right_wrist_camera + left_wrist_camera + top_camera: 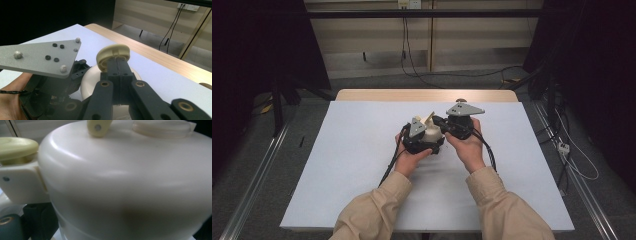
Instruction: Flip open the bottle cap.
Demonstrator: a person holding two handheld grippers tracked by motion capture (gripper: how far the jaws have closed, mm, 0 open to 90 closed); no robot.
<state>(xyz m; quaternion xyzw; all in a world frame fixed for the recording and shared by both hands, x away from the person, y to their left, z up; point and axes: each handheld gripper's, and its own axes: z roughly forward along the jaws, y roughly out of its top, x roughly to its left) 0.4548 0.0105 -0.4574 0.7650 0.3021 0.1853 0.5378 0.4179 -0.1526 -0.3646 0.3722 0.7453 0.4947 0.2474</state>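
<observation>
1. The tub (432, 132), a white rounded plastic container that looks like a small salad spinner, sits near the middle of the mat (337, 165), between the two grippers. In the left gripper view its lid (125, 170) carries a cream crank arm (98, 127) on top and a cream knob (16, 146) at the side.

2. The right gripper (117, 63) reaches over the tub from the person's right. Its jaws are pressed together on the knob (113, 55), pinching it by the edge or the stem under it; the disc stands just above the fingertips.

3. The left gripper (419, 137) is tight against the tub's left side, its grey plate (40, 56) tilted above it. The camera is so close to the white wall that its own jaws cannot be made out, so I cannot tell whether it is spread, closed or clamping the tub; it is probably steadying it.

4. Risk: the pinch on the knob is narrow, on smooth plastic. A turn or lift with any sideways pull could let it slip out.

5. Risk: if the left side is only resting against the tub, force at the knob could spin or tip the whole tub on the mat instead of moving the crank.

6. Risk: the two grippers are nearly touching, so a wide swing of the right one could strike the left plate.
</observation>
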